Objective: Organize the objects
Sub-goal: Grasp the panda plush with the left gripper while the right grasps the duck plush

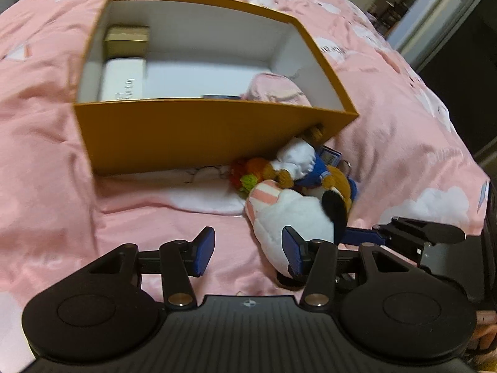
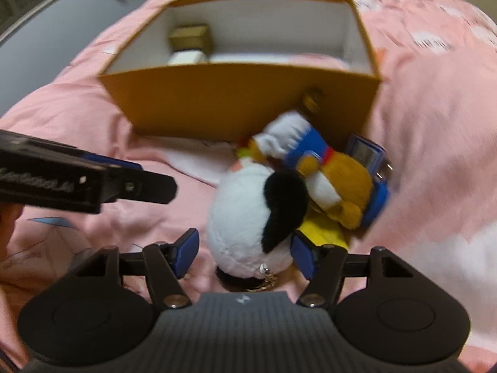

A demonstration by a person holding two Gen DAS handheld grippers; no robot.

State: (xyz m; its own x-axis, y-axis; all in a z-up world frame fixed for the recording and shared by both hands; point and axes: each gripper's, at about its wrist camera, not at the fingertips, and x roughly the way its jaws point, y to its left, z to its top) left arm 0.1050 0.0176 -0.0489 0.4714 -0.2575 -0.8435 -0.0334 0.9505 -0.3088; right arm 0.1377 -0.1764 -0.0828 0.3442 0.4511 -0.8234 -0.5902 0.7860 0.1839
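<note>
1. An open mustard box (image 1: 198,133) sits on a pink quilt (image 1: 46,171) printed with white clouds, and its near wall faces both cameras
2. Inside, against the box's left wall, a small gold box (image 1: 126,42) stands at the far corner with a white box (image 1: 122,80) just in front of it; a pink soft item (image 1: 273,90) lies in the near right corner, and a blue-edged item peeks above the near wall beside it
3. A heap of plush toys lies on the quilt at the box's near right corner, touching the near wall
4. Nearest the cameras is a white plush (image 2: 245,217) with a black ear (image 2: 279,205) and a pink-striped part; behind it lies a brown bear (image 2: 338,183) in blue and white clothes, with a small blue card (image 2: 362,152) beside it against the box
5. A red, orange and green tuft (image 1: 247,175) shows at the left of the heap in the left view
6. The left gripper (image 1: 248,248) hovers low over the quilt with its blue pads wide apart and nothing between them; its right pad is in front of the white plush
7. The right gripper (image 2: 245,251) has its pads spread wide on either side of the white plush's near end; the blur hides whether they touch it
8. A metal clasp hangs at the plush's near end in the right view
9. The left gripper reaches in from the left edge of the right view, well apart from the heap
</note>
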